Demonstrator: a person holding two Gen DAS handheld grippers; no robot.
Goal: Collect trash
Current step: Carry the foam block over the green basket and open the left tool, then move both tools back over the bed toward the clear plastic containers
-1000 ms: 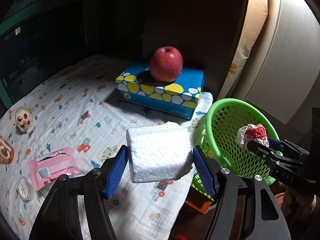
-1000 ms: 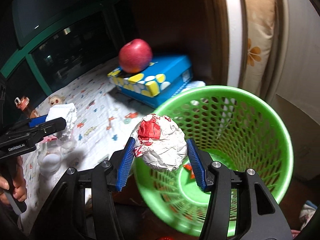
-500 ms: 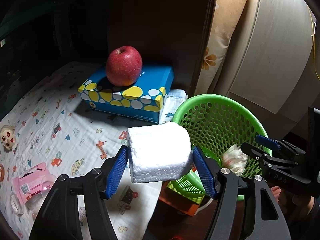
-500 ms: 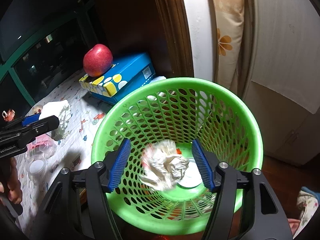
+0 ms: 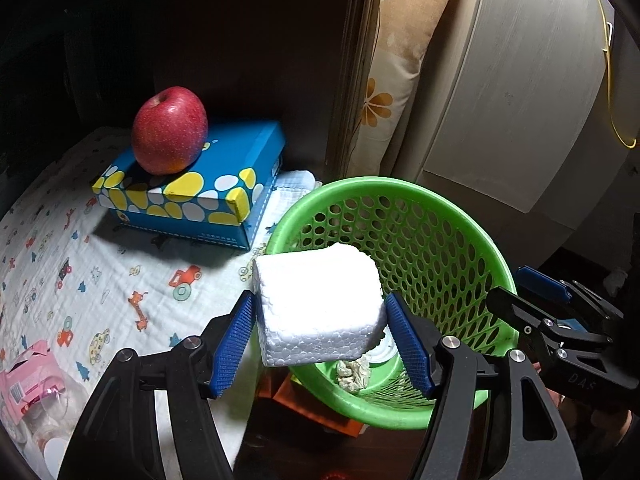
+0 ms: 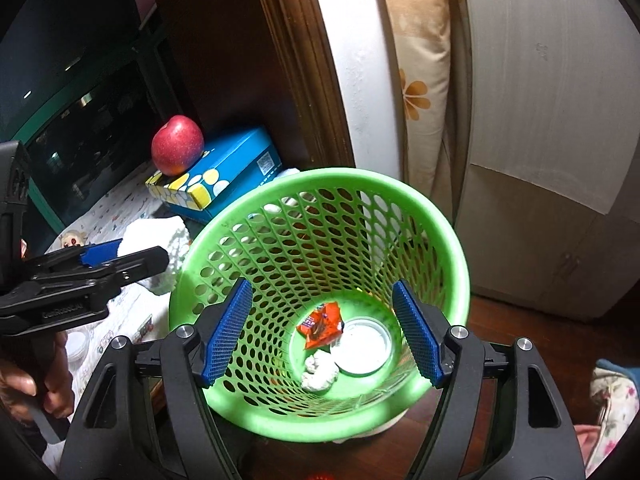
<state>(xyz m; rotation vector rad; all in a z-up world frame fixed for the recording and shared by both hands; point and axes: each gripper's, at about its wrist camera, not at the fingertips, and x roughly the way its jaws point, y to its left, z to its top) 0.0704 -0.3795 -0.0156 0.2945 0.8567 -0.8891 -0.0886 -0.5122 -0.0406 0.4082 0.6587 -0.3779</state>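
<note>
My left gripper point(image 5: 320, 340) is shut on a white styrofoam block point(image 5: 318, 304) and holds it at the near left rim of the green mesh basket point(image 5: 492, 276). In the right wrist view the block point(image 6: 160, 240) and left gripper point(image 6: 124, 256) sit just left of the basket point(image 6: 440, 216). My right gripper point(image 6: 326, 334) is open and empty above the basket. Inside lie a crumpled paper ball point(image 6: 320, 370), a red wrapper point(image 6: 320, 322) and a white lid point(image 6: 364, 346).
A red apple point(image 5: 170, 136) rests on a blue spotted tissue box point(image 5: 200, 188) on the patterned cloth point(image 5: 80, 264). A pink packet point(image 5: 28, 380) lies at the cloth's left. A cabinet point(image 5: 520, 100) and a flowered cushion point(image 5: 392, 80) stand behind the basket.
My right gripper opened and the crumpled paper ball fell to the basket's bottom. My left gripper carried the styrofoam block right, up to the basket's rim.
</note>
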